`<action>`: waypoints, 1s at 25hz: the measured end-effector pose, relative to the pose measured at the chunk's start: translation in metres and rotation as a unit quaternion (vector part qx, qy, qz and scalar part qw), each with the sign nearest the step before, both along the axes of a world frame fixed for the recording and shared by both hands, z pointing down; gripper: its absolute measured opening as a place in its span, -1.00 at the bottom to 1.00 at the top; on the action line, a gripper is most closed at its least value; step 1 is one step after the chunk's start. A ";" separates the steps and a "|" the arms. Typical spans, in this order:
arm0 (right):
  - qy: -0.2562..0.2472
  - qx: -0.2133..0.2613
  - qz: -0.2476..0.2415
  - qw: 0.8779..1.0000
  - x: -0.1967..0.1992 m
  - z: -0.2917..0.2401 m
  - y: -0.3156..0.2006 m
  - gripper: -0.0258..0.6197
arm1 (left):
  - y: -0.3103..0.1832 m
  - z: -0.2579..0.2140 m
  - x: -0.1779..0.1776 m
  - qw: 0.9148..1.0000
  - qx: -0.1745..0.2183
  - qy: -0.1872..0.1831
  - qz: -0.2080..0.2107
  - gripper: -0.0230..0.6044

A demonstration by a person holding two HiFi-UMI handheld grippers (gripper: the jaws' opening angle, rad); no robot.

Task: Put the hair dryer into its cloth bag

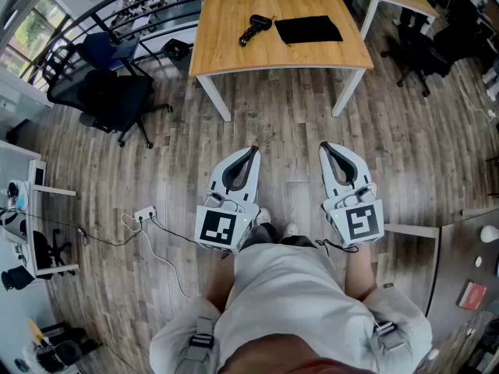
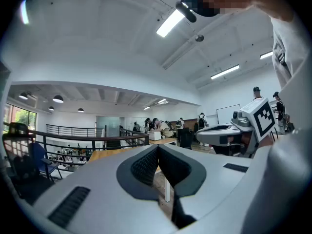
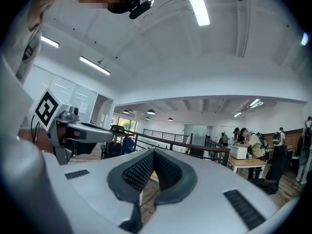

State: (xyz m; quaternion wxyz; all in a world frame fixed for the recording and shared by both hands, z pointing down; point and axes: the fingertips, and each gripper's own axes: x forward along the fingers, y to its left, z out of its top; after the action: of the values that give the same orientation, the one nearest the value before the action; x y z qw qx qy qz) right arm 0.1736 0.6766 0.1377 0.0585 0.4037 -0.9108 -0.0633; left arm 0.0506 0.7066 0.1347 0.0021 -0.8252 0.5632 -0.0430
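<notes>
Before the approach: left gripper (image 1: 253,151) and right gripper (image 1: 324,146), both clenched empty, face the table (image 1: 234,53) at 12 o'clock, hair dryer (image 1: 255,28) at 9 o'clock of the cloth bag (image 1: 308,29); the next move likely calls for stepping closer and opening the jaws.

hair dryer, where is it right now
In the head view, the hair dryer lies on the table at top centre, just left of the bag.

Honey-toned wooden table (image 1: 234,22); black hair dryer (image 1: 256,28); flat black cloth bag (image 1: 308,29); grey-brown plank floor (image 1: 288,115); black office chair (image 1: 117,100). Shells of left tongs (image 1: 255,149) and right tongs (image 1: 323,145) white; ribbed pads (image 2: 146,168) dark grey; marker cubes (image 1: 218,228) patterned in black-and-white squares.
</notes>
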 end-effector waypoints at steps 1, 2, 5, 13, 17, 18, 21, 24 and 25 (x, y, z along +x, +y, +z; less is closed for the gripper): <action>-0.002 0.002 -0.003 1.000 0.001 0.001 0.002 -0.85 | 0.001 0.001 0.002 1.000 0.000 0.000 0.000 -0.86; -0.003 0.002 -0.006 1.000 0.002 0.002 0.004 -0.85 | 0.003 0.002 0.004 1.000 0.000 0.000 -0.001 -0.86; -0.006 0.002 -0.009 1.000 0.006 0.006 0.008 -0.85 | 0.007 0.005 0.010 1.000 0.000 -0.003 -0.004 -0.86; -0.014 0.002 -0.016 1.000 0.015 0.010 0.004 -0.85 | 0.004 0.007 0.021 1.000 -0.002 -0.016 -0.015 -0.86; -0.017 -0.001 -0.021 1.000 0.012 0.011 -0.004 -0.85 | -0.008 0.010 0.019 1.000 -0.005 -0.021 -0.016 -0.86; -0.015 -0.002 -0.021 1.000 0.010 0.012 -0.007 -0.85 | -0.011 0.010 0.018 1.000 -0.004 -0.021 -0.014 -0.86; -0.002 -0.004 -0.018 1.000 0.002 0.017 -0.019 -0.85 | -0.024 0.012 0.013 1.000 -0.001 -0.019 -0.008 -0.86; -0.008 -0.004 -0.020 1.000 -0.009 0.019 -0.034 -0.85 | -0.041 0.014 0.006 1.000 -0.002 -0.020 -0.003 -0.86; -0.009 -0.007 -0.020 1.000 -0.013 0.019 -0.040 -0.85 | -0.047 0.014 0.003 1.000 -0.003 -0.020 -0.002 -0.86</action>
State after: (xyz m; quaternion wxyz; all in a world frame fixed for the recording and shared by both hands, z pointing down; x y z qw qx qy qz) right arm 0.1608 0.6365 0.1569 0.0521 0.3858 -0.9195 -0.0545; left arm 0.0537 0.6591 0.1489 0.0107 -0.8230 0.5647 -0.0610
